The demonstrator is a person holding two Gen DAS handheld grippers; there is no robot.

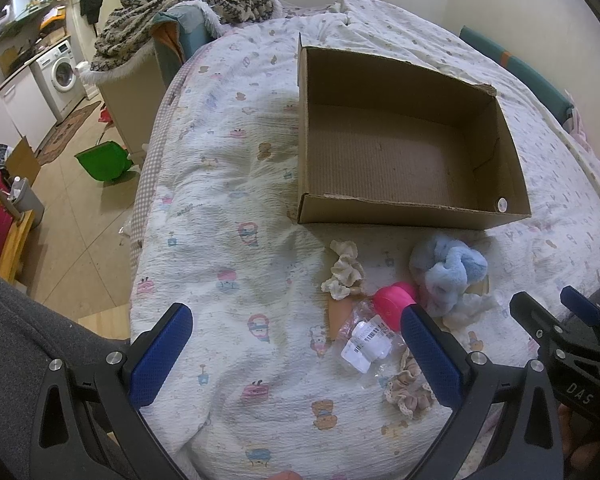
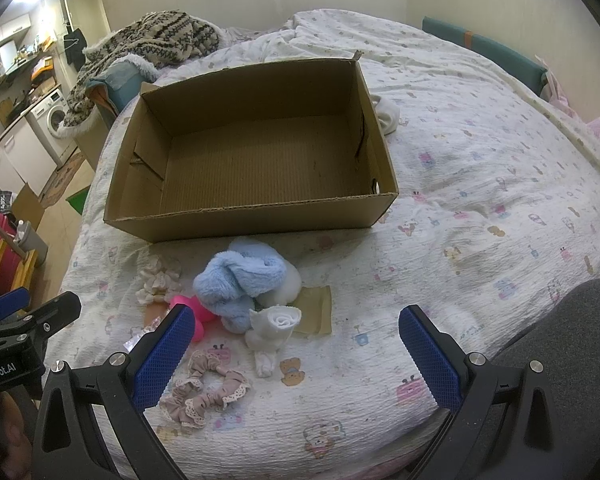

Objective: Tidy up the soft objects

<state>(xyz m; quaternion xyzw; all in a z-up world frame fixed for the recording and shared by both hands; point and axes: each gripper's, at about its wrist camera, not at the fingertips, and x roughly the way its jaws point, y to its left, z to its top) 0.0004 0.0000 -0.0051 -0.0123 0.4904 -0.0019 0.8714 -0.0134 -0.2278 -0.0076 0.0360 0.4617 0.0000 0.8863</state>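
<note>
A: Where do the two tools sit?

B: Both hover over the bed (image 2: pixel 480 184). The left hand-held gripper (image 1: pixel 296 354) has its blue fingers (image 1: pixel 162 354) spread wide apart with nothing between them. The right hand-held gripper (image 2: pixel 296 354) is likewise spread wide and holds nothing.

A: And the box?

B: The cardboard box (image 2: pixel 244 222) stands ahead of both, open on top, its floor bare. From the right hand-held gripper it is straight ahead and a little to the left; from the left one it is ahead and to the right.

A: The soft things?

B: They lie on the quilt between the box and the tools. A fluffy blue headband (image 2: pixel 240 280) lies just ahead of the right tool's left finger, touching a rolled white sock (image 2: pixel 276 326) on its near side. A beige lace scrunchie (image 2: pixel 206 390) lies nearest, just beside that same finger. A cream scrunchie (image 1: pixel 344 270) is ahead of the left tool, between its fingers and the box.

A: Anything else in the pile?

B: A pink round object (image 1: pixel 392 300) lies beside the headband, partly hidden by the left tool's right finger, and a clear plastic packet with a barcode label (image 1: pixel 366 342) next to it. A white cloth (image 2: pixel 388 116) peeks from behind the box's far right side.
</note>
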